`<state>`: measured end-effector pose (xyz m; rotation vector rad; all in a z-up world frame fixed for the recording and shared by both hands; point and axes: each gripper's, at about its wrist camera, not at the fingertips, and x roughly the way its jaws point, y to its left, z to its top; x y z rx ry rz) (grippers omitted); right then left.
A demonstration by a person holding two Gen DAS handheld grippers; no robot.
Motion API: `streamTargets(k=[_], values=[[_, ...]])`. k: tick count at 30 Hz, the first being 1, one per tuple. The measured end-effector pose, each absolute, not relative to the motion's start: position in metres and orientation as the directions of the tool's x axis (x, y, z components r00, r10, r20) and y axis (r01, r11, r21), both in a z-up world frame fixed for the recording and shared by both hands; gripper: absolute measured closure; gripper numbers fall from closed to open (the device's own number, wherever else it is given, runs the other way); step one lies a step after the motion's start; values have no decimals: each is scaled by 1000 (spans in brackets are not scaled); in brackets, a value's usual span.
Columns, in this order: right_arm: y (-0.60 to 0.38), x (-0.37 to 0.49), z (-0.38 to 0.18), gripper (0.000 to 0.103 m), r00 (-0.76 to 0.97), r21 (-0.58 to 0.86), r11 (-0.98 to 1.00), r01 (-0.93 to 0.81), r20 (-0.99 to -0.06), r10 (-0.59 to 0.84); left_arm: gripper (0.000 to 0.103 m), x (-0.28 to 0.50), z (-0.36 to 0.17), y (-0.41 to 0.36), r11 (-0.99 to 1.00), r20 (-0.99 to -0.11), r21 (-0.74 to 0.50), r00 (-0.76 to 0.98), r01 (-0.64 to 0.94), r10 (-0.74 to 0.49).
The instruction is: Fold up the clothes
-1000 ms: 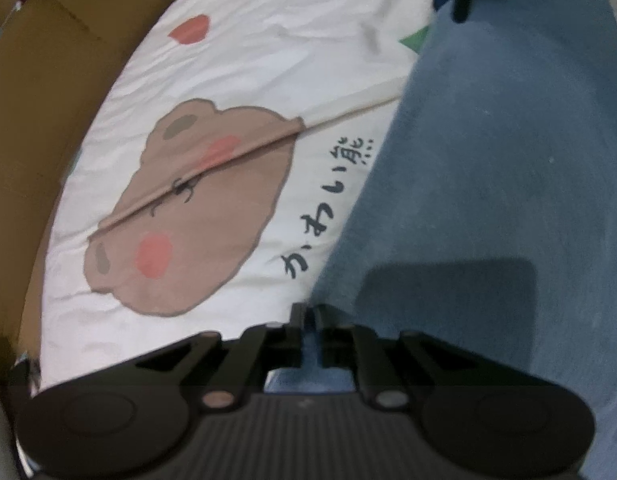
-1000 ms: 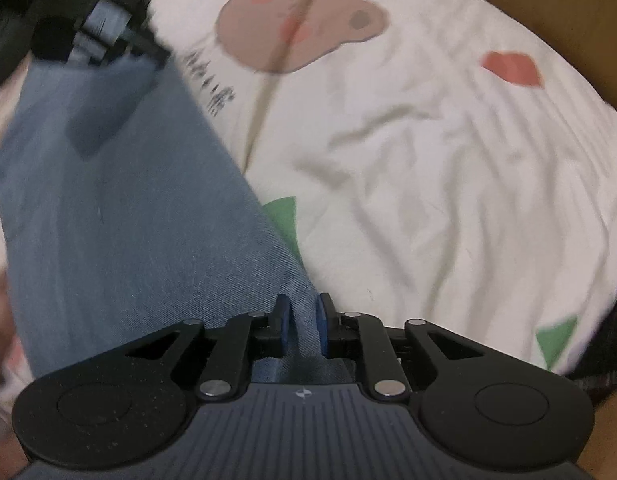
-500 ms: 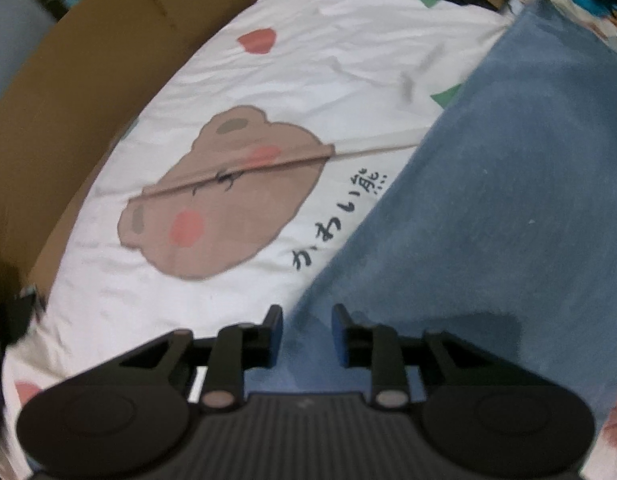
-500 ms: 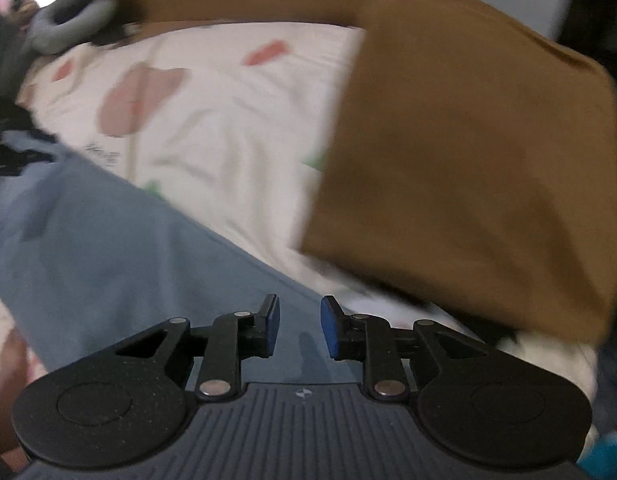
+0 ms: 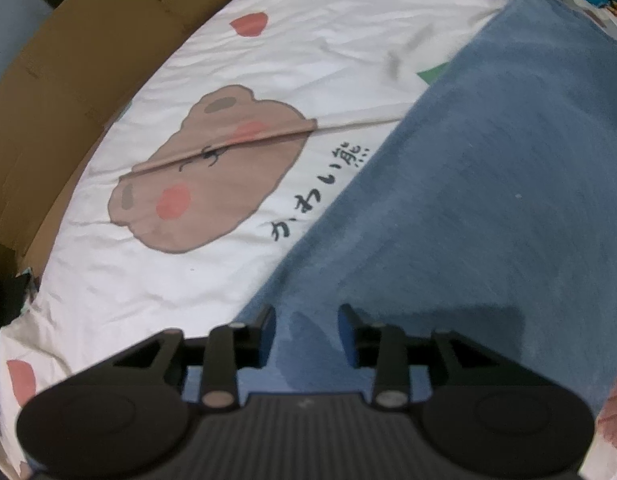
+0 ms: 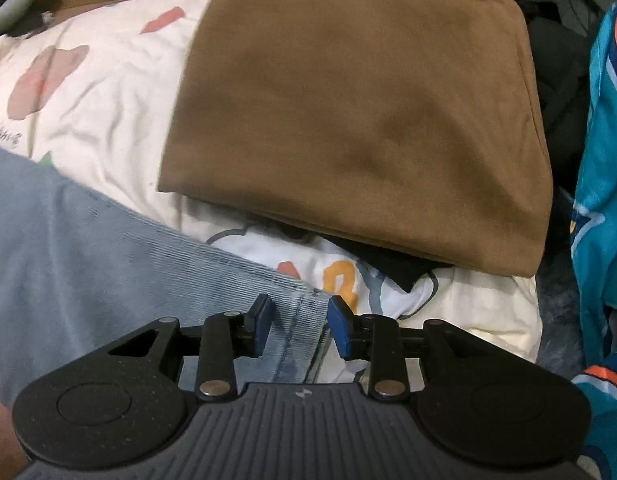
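Blue denim jeans (image 5: 488,200) lie flat across the white bear-print bedsheet (image 5: 180,240). In the left wrist view my left gripper (image 5: 307,326) hovers over one corner of the denim, its jaws opening, the cloth below them and not pinched. In the right wrist view the hemmed edge of the jeans (image 6: 296,320) lies between the blue pads of my right gripper (image 6: 298,322). Those jaws are opening too, and the pads stand clear of the hem.
A folded brown garment (image 6: 364,120) rests on a black one just beyond the right gripper. A teal printed cloth (image 6: 604,200) is at the right edge. Brown cardboard (image 5: 60,92) borders the sheet on the left. A hand (image 5: 616,412) shows at the lower right.
Both grippers have let go of the denim and their jaws have spread. The right gripper swung along the jeans' edge to the hem near the brown garment. The left barely shifted.
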<state>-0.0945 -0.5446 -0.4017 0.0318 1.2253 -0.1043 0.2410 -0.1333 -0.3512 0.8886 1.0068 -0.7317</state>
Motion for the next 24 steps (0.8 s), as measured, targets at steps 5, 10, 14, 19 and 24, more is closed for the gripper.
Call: streamTargets(k=[5, 10, 14, 19, 24], values=[[-542, -94, -405, 68, 345, -25, 998, 66, -937, -46, 66, 238, -355, -129, 461, -928, 274, 359, 844, -105], [-544, -98, -401, 88, 359, -50, 998, 48, -931, -64, 66, 236, -359, -126, 476, -929, 272, 357, 836, -98], [-545, -97, -392, 89, 384, -82, 995, 55, -918, -97, 66, 235, -362, -126, 479, -929, 274, 358, 834, -92], [-549, -85, -403, 89, 331, -79, 994, 71, -938, -98, 65, 236, -364, -125, 489, -929, 278, 361, 827, -82], [-557, -77, -415, 77, 301, -64, 988, 141, -948, -104, 59, 241, -367, -121, 510, -924, 297, 377, 807, -60]])
